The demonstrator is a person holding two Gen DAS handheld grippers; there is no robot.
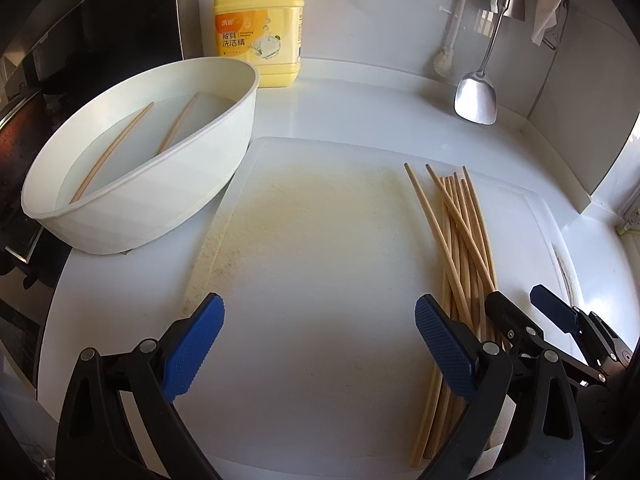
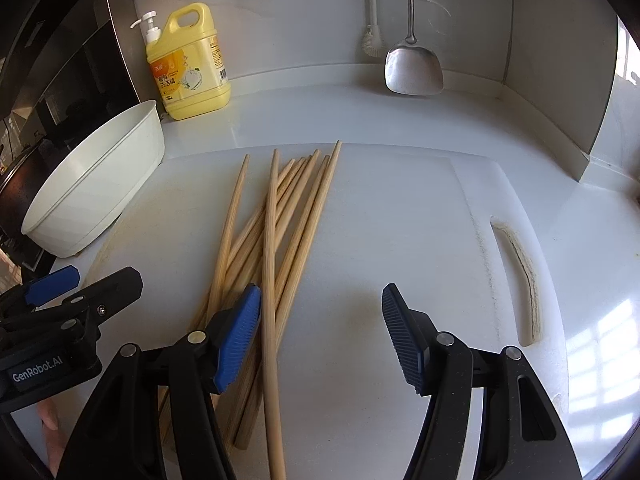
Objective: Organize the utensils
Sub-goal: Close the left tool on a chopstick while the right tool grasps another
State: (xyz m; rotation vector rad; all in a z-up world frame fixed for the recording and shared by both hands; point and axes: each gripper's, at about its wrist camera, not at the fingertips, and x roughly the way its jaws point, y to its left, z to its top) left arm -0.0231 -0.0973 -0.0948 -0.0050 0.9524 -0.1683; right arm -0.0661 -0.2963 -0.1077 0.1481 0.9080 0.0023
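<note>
The chopsticks (image 2: 276, 248) lie in a loose, crossed pile on the white cutting board (image 1: 320, 260), toward its right side as the left wrist view shows it, tips fanning out toward the board's far edge & butt ends toward the near edge. Two more chopsticks (image 1: 114, 152) sit in the white basin (image 1: 168, 200), which stands on the counter touching the board's far-left corner; it looks to hold water, so probably a rinse step.

Left gripper (image 1: 320, 344): jaws wide apart, nothing btwn them, hovering over the bare middle of the board w/ its right pad just beside the pile. Right gripper (image 2: 320, 336): also standing open & empty; its left pad sits over the near part of the pile, one long stick running just inside that pad, the rest under or outside it. No pad appears to press on wood.

Handling, as judgement: sticks are light, stiff, thin & round, so likely to roll or pivot when nudged, and slick if wet. Where they cross, taking one may drag its neighbours. Best hold is probably across the shaft, nearer the thicker butt end or mid-length, pads square to the stick so it doesn't twist out. The outermost stick near the board's middle (image 1: 424, 208) lies a bit apart at its tip and seems the easiest single pick. Not fragile; main risk is a slip or grabbing two at once.

Soap bottle (image 1: 258, 28) & metal spatula (image 1: 476, 100) stand at the counter's back edge, well clear.
</note>
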